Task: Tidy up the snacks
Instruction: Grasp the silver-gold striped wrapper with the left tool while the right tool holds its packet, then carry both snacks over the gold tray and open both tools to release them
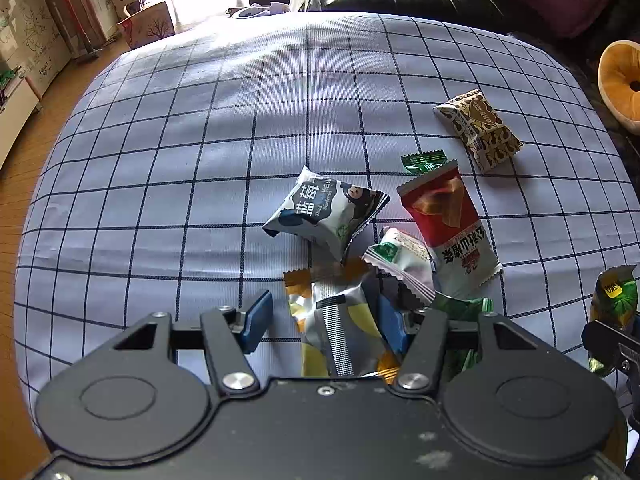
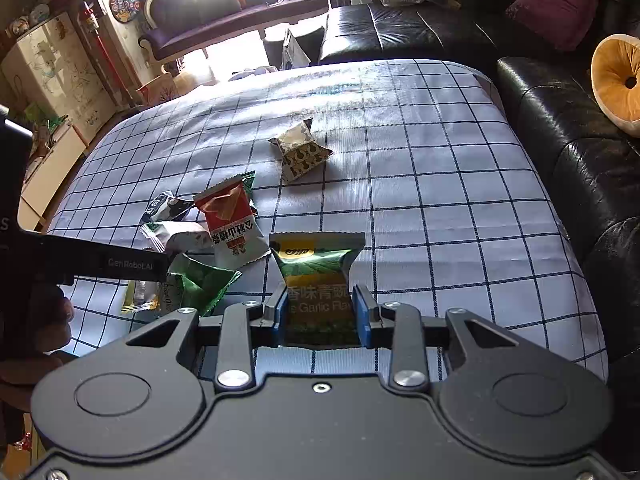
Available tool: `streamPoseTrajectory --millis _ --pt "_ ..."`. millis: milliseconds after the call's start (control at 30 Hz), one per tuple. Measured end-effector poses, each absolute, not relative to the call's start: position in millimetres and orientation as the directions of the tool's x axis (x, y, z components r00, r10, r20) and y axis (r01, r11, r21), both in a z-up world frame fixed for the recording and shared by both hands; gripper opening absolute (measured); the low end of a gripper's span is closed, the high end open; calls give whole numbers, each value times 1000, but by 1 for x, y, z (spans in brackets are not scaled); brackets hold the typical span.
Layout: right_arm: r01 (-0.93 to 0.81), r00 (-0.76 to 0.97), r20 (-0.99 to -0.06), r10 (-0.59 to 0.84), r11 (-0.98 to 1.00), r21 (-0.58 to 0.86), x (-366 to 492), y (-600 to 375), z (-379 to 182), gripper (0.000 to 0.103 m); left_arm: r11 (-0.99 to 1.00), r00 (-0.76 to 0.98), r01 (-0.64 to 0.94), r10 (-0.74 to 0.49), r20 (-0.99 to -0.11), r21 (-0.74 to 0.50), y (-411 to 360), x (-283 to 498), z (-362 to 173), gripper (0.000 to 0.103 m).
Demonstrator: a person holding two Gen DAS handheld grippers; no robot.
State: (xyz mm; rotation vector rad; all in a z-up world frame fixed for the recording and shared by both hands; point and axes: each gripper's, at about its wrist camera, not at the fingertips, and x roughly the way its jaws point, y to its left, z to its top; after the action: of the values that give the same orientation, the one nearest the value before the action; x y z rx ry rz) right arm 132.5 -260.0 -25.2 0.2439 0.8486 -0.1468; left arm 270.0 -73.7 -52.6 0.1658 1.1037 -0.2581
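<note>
A checked blue-and-white cloth (image 1: 200,160) covers a tabletop, and a loose heap of snack packets lies toward its near edge. The left gripper (image 1: 324,320) points steeply down over the heap with a silver packet (image 1: 340,332), seam side up and trimmed in yellow and orange, lying between its blue pads. The right pad sits against the packet's edge, but a clear gap shows at the left pad, so the jaws are not yet gripping. The silver packet lies partly over a green packet (image 1: 460,308) and next to a white packet (image 1: 404,258). To do this pick well, the person should probably centre the jaws on the silver packet alone, close across its body rather than its crimped end, and lift straight up so the neighbours are not dragged along. Just beyond lie a blueberry packet (image 1: 328,210) and a red packet (image 1: 448,220); a brown-patterned packet (image 1: 480,132) sits apart, nearer the cloth's middle and right edge. The right gripper (image 2: 320,316) is clamped on a green pea packet (image 2: 316,272), held upright above the cloth just right of the heap, near the near edge. A black sofa (image 2: 560,140) borders the table's right side.
</note>
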Motion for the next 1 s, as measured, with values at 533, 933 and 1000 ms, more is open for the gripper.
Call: streamPoseTrajectory --millis 533,933,1000 --pt "223 707 -707 7 947 232 81 -250 10 43 950 540 312 -196 -819 -22 -27 201 22 40" --pt "231 730 -684 10 937 260 15 -234 19 43 910 565 412 -290 -772 -40 -5 96 49 40" --pt "231 731 -682 1 941 248 5 -230 18 43 908 564 418 -291 -773 -37 -5 82 44 40"
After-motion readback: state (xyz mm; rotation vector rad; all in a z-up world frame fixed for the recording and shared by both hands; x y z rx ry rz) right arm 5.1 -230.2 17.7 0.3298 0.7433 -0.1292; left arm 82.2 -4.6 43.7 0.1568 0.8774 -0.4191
